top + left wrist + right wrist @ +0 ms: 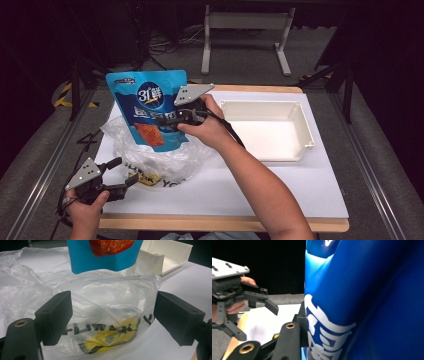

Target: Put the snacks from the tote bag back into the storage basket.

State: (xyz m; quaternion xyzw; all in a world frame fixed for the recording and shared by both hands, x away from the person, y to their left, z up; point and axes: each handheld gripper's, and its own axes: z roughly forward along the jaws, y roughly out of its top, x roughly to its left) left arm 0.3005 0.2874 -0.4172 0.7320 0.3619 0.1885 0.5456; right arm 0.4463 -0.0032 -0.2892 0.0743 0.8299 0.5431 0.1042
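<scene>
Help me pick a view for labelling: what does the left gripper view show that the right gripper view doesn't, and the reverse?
Left gripper view alone: the clear plastic bag between its open jaws, a yellow item inside it, and the white tray. Right gripper view alone: the left gripper, open, in a hand, and the table's wooden edge. Both: the blue pouch, gripped by the right gripper, and the white tabletop.

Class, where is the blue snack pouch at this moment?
In the high view the blue snack pouch is held upright by the right gripper, left of the white tray, its base over the clear plastic bag.
</scene>
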